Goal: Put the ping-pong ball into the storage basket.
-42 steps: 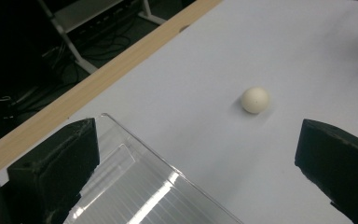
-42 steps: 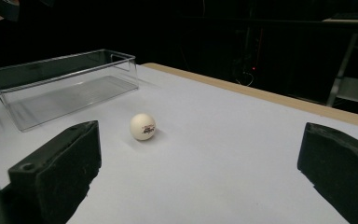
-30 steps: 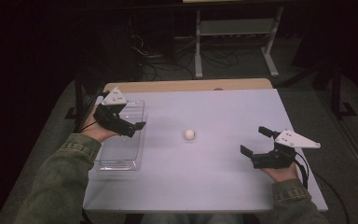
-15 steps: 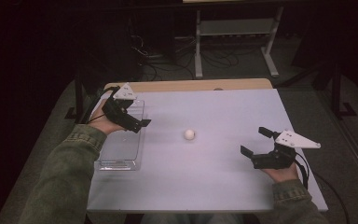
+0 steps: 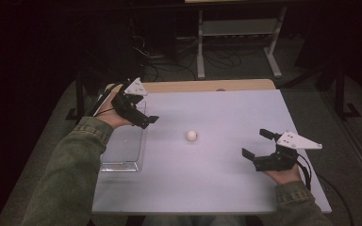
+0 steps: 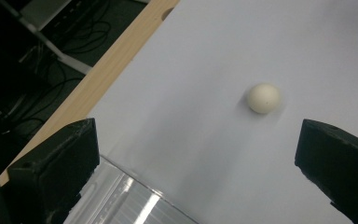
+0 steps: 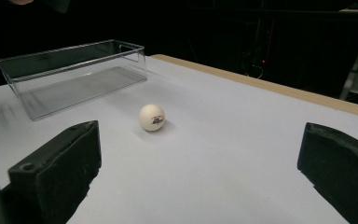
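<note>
A white ball (image 5: 191,135) lies alone near the middle of the pale table (image 5: 217,193). A clear plastic bin (image 5: 120,166) stands empty along the left edge. My left gripper (image 5: 143,118) hovers open above the bin's far end, pointed toward the ball. In the left gripper view the ball (image 6: 263,98) lies ahead between the wide-apart jaws, with the bin's rim (image 6: 135,186) below them. My right gripper (image 5: 255,143) rests open near the table's right front. In the right gripper view the ball (image 7: 152,117) shows a dark logo, and the bin (image 7: 70,48) stands beyond it.
A wooden strip (image 5: 207,85) runs along the table's far edge. Beyond it stand a metal rack (image 5: 238,28) and loose cables (image 5: 160,52) on the dark floor. A green sleeve (image 5: 70,174) reaches across the left front corner.
My left gripper has risen and moved toward the far end of the bin, turning toward the ball. The right gripper and the ball have stayed put.
</note>
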`<state>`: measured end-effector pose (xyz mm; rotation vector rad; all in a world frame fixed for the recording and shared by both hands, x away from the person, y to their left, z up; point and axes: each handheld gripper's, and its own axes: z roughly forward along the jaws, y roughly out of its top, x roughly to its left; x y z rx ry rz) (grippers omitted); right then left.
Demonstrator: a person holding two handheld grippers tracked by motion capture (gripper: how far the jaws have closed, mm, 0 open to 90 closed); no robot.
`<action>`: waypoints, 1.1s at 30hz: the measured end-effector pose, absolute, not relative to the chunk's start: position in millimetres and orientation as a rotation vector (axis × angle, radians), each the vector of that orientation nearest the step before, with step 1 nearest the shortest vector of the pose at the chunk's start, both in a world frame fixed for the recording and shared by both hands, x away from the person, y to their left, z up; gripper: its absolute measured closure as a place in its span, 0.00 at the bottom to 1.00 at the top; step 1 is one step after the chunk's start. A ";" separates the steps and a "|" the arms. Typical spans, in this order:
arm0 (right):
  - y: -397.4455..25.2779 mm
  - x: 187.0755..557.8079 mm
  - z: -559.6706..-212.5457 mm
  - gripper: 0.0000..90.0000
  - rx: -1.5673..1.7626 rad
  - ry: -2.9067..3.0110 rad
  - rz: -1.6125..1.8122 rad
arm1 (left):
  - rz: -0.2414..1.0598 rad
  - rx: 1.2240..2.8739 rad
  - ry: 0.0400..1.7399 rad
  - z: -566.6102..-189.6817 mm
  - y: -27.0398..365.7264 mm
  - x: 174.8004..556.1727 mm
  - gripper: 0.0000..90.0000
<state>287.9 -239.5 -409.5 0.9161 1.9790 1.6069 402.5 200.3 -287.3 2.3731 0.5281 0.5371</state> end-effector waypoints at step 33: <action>-241.3 287.3 -411.8 0.00 0.929 1.978 1.614 | 0.443 2.588 0.358 -277.3 151.3 431.2 0.00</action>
